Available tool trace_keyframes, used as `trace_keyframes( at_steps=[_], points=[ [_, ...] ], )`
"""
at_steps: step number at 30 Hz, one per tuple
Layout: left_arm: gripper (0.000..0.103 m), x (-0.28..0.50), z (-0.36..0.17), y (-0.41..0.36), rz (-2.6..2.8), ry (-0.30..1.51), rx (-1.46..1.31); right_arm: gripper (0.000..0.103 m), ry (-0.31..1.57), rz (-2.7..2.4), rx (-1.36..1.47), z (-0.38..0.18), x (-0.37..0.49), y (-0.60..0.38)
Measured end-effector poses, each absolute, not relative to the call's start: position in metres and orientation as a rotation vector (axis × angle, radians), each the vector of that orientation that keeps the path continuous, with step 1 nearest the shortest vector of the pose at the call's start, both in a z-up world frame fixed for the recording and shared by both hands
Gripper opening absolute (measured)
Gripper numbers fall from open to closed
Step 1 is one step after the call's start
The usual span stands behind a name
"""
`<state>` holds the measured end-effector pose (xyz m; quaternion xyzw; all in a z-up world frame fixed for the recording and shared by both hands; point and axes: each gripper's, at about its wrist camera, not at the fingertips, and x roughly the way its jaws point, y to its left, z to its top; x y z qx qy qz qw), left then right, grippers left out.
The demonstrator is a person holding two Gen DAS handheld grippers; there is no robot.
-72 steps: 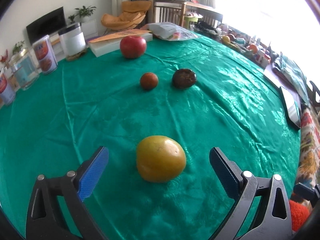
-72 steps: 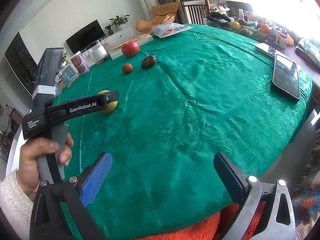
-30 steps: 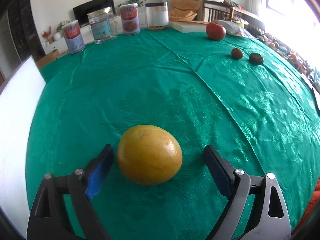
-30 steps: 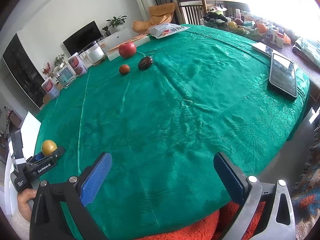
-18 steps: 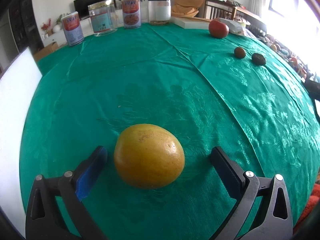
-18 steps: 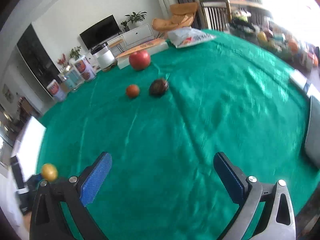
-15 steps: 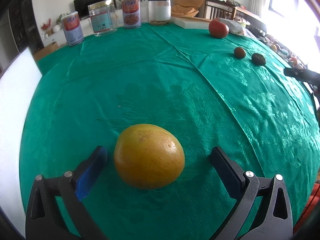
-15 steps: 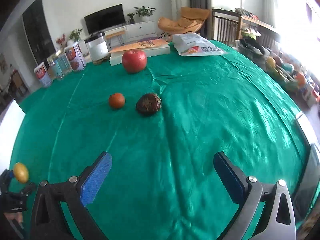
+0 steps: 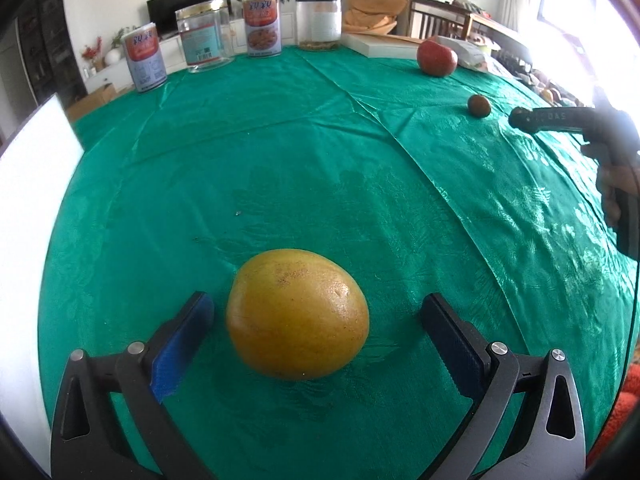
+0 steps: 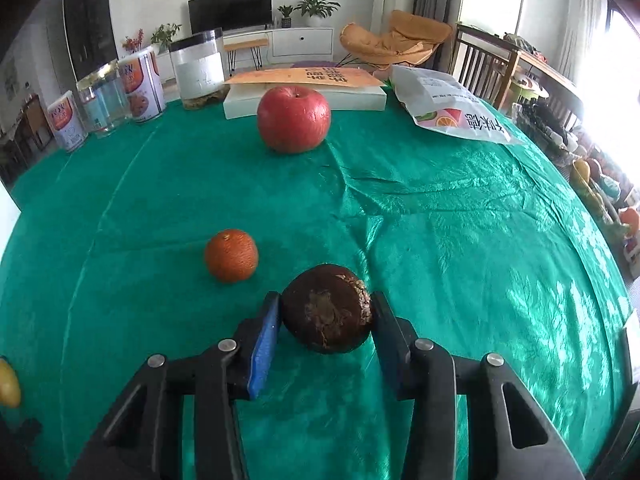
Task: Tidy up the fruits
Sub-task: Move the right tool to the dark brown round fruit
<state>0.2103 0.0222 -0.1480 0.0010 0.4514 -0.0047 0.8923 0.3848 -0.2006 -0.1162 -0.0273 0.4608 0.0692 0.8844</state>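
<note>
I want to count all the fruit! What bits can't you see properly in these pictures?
- Yellow fruit: right wrist view, cut off by the left edge.
- Dark brown fruit: left wrist view, hidden behind the right hand-held gripper.
- Fruits beyond the table: right wrist view, glare, too small to tell.
- Tin labels: left wrist view, too small to read.

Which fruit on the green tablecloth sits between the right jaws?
The dark brown, rough-skinned round fruit; the jaws are closing against its sides. The small orange and red apple lie farther off, untouched.

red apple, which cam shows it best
The right wrist view: the red apple is large, sharp and unblocked beyond the right gripper, whose jaws are closing around the dark brown fruit. In the left wrist view it is small and far off.
</note>
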Motion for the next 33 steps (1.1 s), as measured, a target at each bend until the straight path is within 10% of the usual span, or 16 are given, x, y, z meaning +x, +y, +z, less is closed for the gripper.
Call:
trace_keyframes(
  at_steps=[13, 17, 33],
  points=[
    [0.103, 0.211, -0.148, 0.022, -0.008, 0.937, 0.002, 0.046, 1.054, 0.167, -0.064, -0.13, 0.208, -0.106],
    [0.103, 0.211, -0.148, 0.022, -0.008, 0.936, 0.002, 0.081, 1.033, 0.133, -0.012, -0.135, 0.211, -0.112],
    [0.103, 0.211, -0.148, 0.022, -0.006, 0.936, 0.002, 0.091, 1.051, 0.105, -0.073, -0.138, 0.215, -0.103]
  ],
)
